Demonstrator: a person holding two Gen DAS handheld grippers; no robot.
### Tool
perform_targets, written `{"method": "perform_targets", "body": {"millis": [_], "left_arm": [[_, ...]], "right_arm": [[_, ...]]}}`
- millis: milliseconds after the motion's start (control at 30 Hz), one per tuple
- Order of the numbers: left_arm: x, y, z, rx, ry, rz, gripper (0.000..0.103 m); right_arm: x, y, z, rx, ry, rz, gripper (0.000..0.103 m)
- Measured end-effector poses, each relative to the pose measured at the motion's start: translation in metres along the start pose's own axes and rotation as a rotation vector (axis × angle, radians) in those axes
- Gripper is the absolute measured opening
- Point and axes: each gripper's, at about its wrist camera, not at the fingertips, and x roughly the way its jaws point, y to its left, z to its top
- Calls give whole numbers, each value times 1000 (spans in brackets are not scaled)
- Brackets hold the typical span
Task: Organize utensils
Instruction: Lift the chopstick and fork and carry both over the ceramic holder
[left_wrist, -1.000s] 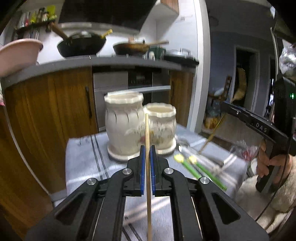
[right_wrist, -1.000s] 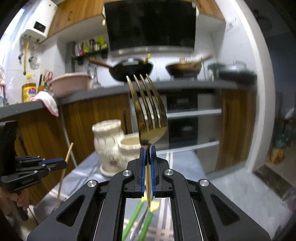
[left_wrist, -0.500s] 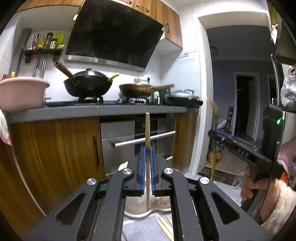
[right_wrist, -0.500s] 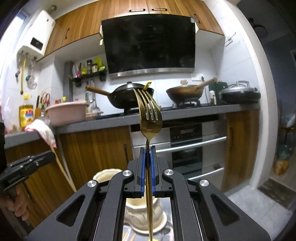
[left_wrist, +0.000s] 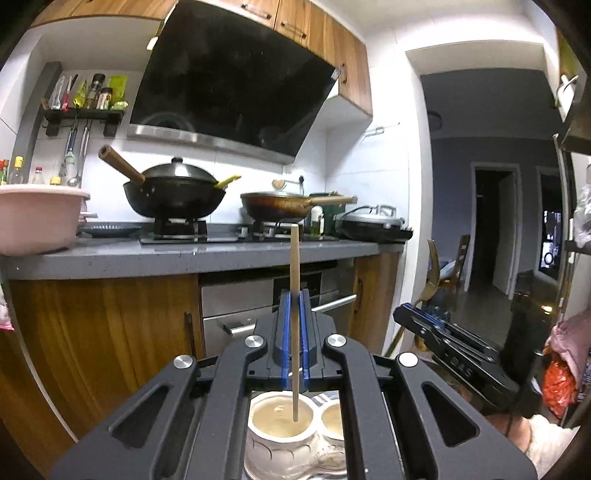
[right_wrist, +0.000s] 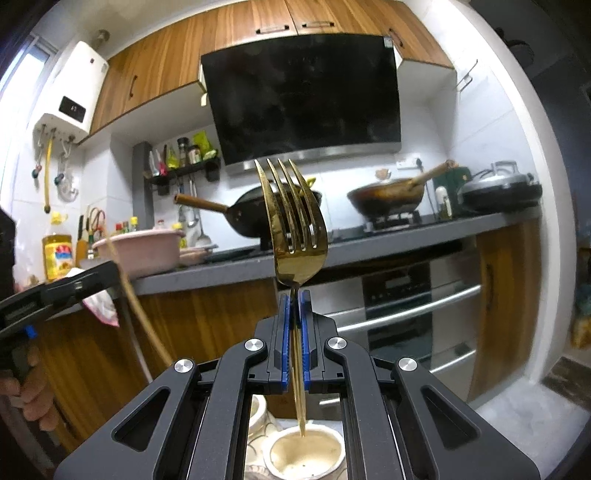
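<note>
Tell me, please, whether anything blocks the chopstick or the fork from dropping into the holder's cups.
Nothing visible does. The chopstick hangs over the open taller cup, and the fork over the open shorter cup.

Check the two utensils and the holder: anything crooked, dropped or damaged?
Nothing stands out. The left gripper holds the chopstick upright over the taller cup of the holder; the right gripper holds the gold fork tines-up over the shorter cup. No visible damage or spills.
</note>
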Motion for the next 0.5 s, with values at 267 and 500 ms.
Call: {"method": "perform_targets", "body": {"millis": [267, 500], "left_arm": [[42, 11, -50, -26, 112, 56, 4], [49, 15, -87, -64, 171, 89, 4]], "right_arm": [[23, -16, -41, -9, 130, 1, 6], [35, -29, -60, 43, 214, 9, 5]]}}
